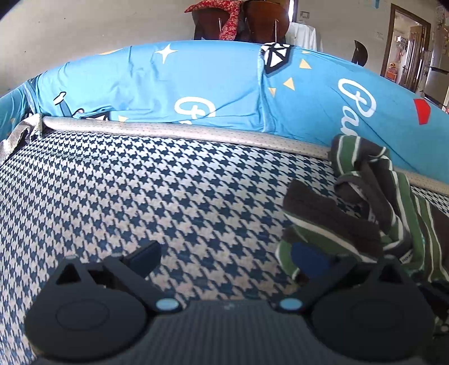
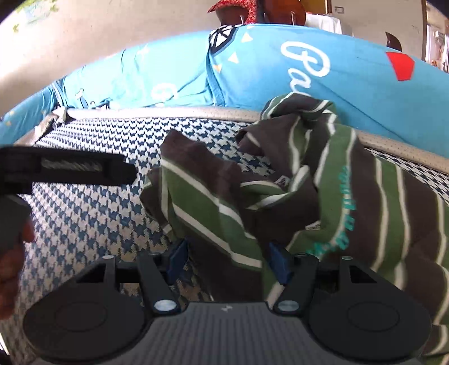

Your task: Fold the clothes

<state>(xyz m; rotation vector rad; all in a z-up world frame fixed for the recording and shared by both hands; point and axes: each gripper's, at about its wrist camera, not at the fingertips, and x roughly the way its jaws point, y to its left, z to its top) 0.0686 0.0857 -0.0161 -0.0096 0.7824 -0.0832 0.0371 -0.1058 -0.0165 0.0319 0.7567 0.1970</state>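
A crumpled shirt (image 2: 322, 191) with green, brown and white stripes lies on the right part of a houndstooth bed sheet (image 2: 84, 213). A loose fold of the shirt sits between the blue pads of my right gripper (image 2: 228, 261), which stand apart and do not pinch it. In the left wrist view the same shirt (image 1: 364, 202) is heaped on the right. My left gripper (image 1: 224, 259) is wide open over the bare sheet (image 1: 140, 182), its right fingertip (image 1: 308, 261) at the shirt's near edge. From the right wrist view, the left gripper (image 2: 123, 170) shows side on, held by a hand (image 2: 14, 252).
A grey piped edge (image 1: 196, 130) borders the sheet at the back. Beyond it lies bright blue bedding (image 1: 210, 81) with white lettering. Dark wooden chairs (image 1: 263, 19) with a red cloth stand by the wall. A doorway (image 1: 404, 47) opens at the far right.
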